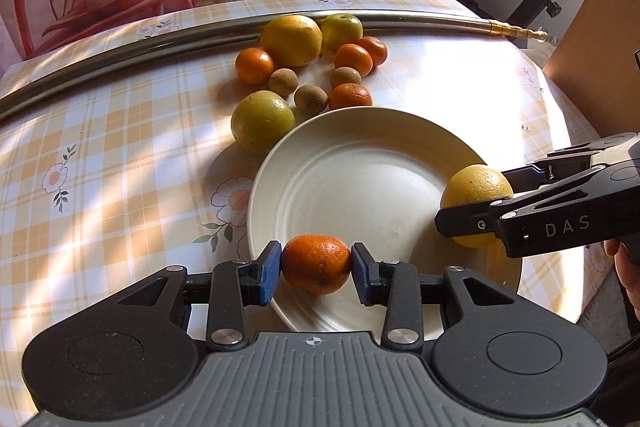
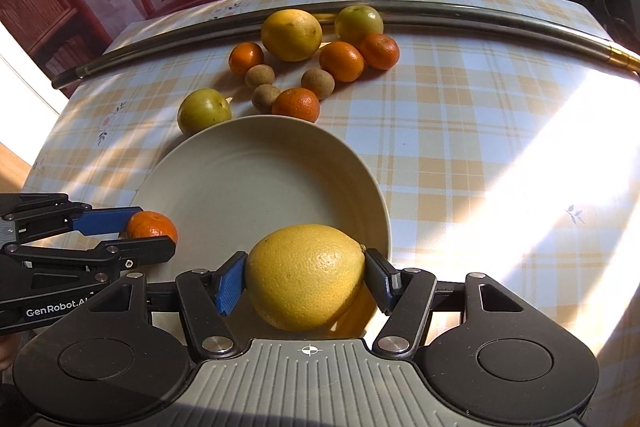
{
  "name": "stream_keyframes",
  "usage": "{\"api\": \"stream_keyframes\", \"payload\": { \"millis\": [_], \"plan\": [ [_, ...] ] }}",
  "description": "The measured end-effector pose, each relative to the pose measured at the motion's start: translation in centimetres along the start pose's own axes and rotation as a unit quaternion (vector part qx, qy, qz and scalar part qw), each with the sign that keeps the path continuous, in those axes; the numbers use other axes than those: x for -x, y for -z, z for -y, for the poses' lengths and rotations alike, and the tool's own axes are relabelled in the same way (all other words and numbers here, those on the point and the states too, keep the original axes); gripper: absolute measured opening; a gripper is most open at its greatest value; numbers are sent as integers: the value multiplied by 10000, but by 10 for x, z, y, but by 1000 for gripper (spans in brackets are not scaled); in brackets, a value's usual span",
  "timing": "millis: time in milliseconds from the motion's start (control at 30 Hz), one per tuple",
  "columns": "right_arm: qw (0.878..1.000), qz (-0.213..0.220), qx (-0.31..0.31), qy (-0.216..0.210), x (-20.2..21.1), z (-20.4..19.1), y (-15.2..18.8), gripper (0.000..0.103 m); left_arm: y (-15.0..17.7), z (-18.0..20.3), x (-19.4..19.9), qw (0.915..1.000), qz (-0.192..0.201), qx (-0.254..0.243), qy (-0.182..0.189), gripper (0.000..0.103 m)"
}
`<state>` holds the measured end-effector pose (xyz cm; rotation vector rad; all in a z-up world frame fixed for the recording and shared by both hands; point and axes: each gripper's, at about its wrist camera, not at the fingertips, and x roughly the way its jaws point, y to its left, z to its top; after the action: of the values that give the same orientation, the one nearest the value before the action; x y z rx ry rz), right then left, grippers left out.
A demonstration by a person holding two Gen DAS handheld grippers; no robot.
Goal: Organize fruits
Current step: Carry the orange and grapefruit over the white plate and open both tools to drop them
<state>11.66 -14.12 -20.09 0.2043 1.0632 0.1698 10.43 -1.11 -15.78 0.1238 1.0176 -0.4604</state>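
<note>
The left gripper (image 1: pixel 316 265) clamps a small orange mandarin (image 1: pixel 316 264) between its blue pads, holding it over the near rim of the round cream ceramic plate (image 1: pixel 340 155). The right gripper (image 2: pixel 305 277) grips a large yellow citrus fruit (image 2: pixel 305 275) at the plate's near right edge; whether the fruit touches the plate is hard to tell. Beyond the plate, on the yellow-and-white checked tablecloth (image 2: pixel 460 147), lie a second big yellow citrus (image 2: pixel 291 35), two green round fruits (image 2: pixel 204 111), four loose mandarins (image 2: pixel 296 105) and three small brown fruits (image 2: pixel 266 95). A long metal rod (image 2: pixel 480 15) lies behind them.
</note>
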Motion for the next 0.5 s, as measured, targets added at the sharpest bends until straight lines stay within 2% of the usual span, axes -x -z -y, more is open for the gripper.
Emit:
{"api": "stream_keyframes", "payload": {
  "millis": [500],
  "plan": [
    [9999, 92, -83, -72, 4, 1, -1, 59, 1, -1, 0, 10000, 54, 47, 35, 41]
  ]
}}
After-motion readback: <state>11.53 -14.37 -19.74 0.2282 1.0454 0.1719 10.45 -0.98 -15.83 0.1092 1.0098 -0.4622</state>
